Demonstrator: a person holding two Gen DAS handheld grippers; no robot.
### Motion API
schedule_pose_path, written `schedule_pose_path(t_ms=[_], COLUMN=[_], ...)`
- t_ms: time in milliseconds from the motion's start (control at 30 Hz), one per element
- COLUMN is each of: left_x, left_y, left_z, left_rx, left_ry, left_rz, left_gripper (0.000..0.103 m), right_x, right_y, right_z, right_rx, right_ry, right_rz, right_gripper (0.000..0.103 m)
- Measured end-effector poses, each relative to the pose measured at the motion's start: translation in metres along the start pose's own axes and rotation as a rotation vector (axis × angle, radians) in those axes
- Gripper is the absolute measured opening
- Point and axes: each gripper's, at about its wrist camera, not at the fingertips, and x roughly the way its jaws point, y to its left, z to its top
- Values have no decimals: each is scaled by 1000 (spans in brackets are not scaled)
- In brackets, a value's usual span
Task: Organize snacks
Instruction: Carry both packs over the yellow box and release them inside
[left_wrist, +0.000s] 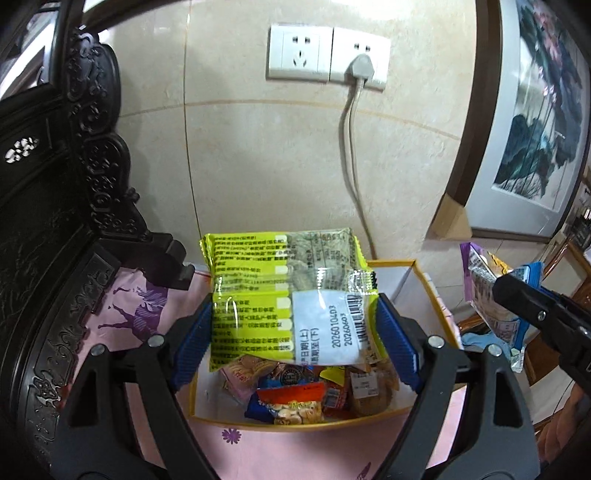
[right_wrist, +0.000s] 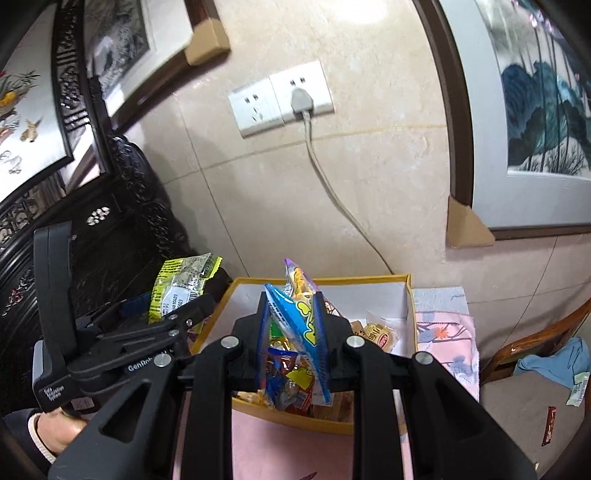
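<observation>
1. The left gripper (left_wrist: 295, 332) squeezes a stack of green snack packs (left_wrist: 284, 291) right above the yellow box (left_wrist: 280, 424).
2. The right gripper (right_wrist: 291, 347) pinches thin blue and purple snack bags (right_wrist: 301, 317) over the same box.
3. Lots of small snacks (left_wrist: 295, 391) lie inside the box.
4. Behind the box, a plug (left_wrist: 362, 68) sits in the wall socket (left_wrist: 328, 55).
</observation>
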Motion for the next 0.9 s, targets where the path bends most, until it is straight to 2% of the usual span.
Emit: schedule_pose_path(t_ms=[400, 533, 600, 633, 667, 733, 900], left_x=[49, 56, 57, 57, 57, 56, 43], left_y=[10, 14, 15, 16, 16, 16, 21], left_z=[-13, -14, -15, -14, -14, -14, -11], left_rx=[1, -5, -5, 0, 7, 29, 14], left_ry=[84, 97, 106, 114, 122, 139, 113], left_rz=[24, 39, 42, 48, 58, 61, 78], left_gripper=[85, 90, 99, 101, 101, 101, 101], right_x=[50, 59, 61, 60, 59, 55, 55], right_y=[-14, -16, -18, -20, -21, -24, -29], right_z=[-12, -15, -15, -16, -16, -17, -21], right_rx=[10, 20, 44, 62, 76, 100, 109], right_ry=[84, 97, 107, 103, 98, 86, 153], right_rz=[-34, -42, -48, -69, -84, -110, -146], right_gripper=[23, 26, 48, 80, 102, 102, 102])
